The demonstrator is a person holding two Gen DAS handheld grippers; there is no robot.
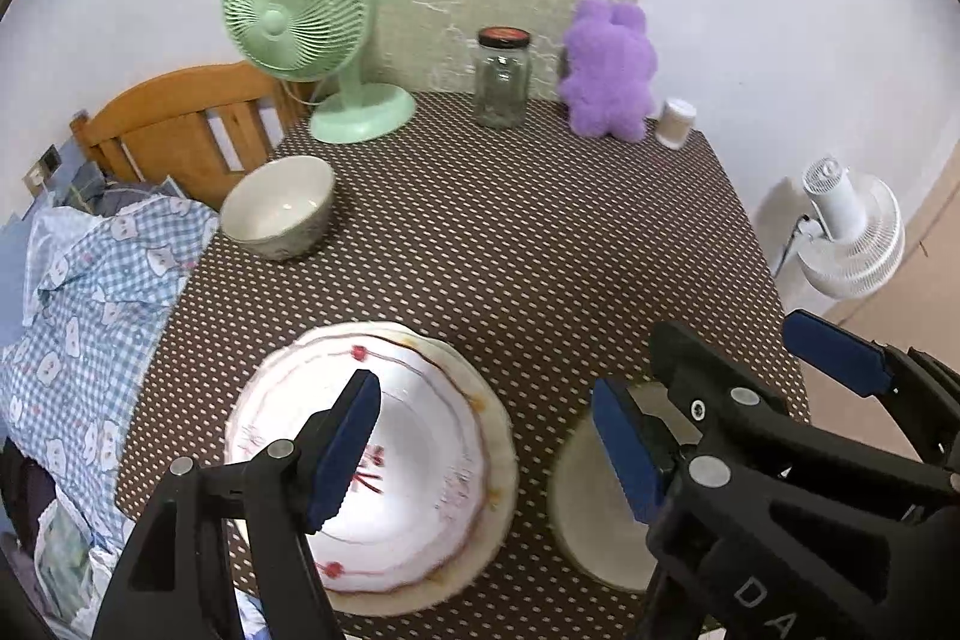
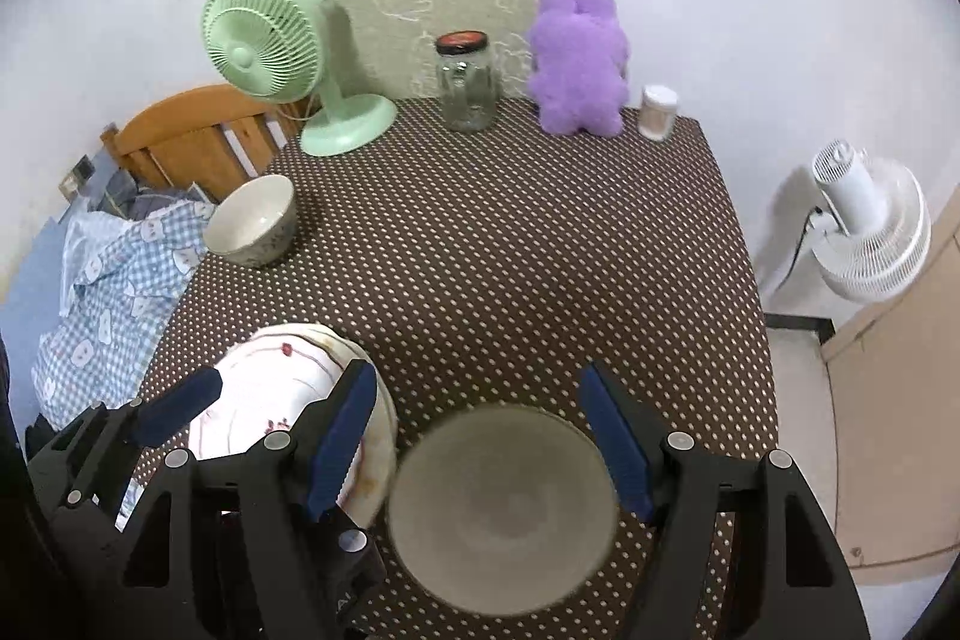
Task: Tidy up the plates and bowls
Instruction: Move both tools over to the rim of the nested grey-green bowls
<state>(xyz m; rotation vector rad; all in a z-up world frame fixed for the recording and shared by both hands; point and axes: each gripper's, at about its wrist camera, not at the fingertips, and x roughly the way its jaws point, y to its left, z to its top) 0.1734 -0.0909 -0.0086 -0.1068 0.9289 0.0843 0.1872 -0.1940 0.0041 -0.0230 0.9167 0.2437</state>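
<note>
My left gripper (image 1: 486, 451) and right gripper (image 2: 480, 448) share one build: matte black, angular finger arms cut with triangular openings and joined by round silver pivot pins. Each finger ends in a dark blue pad (image 2: 343, 439) with a serrated lower edge. On the right gripper's housing, seen from my left wrist view, I read white lettering beginning "DA".

A: Where is the table (image 2: 510, 244) open?
B: Its wide dotted middle is bare.
A: What blocks the way?
B: A bowl (image 2: 252, 223) at the left edge; a green fan (image 2: 282, 58), jar (image 2: 469, 82) and purple plush toy (image 2: 579, 64) along the back; stacked plates (image 1: 384, 466) and a grey plate (image 2: 501, 511) near the front.
</note>
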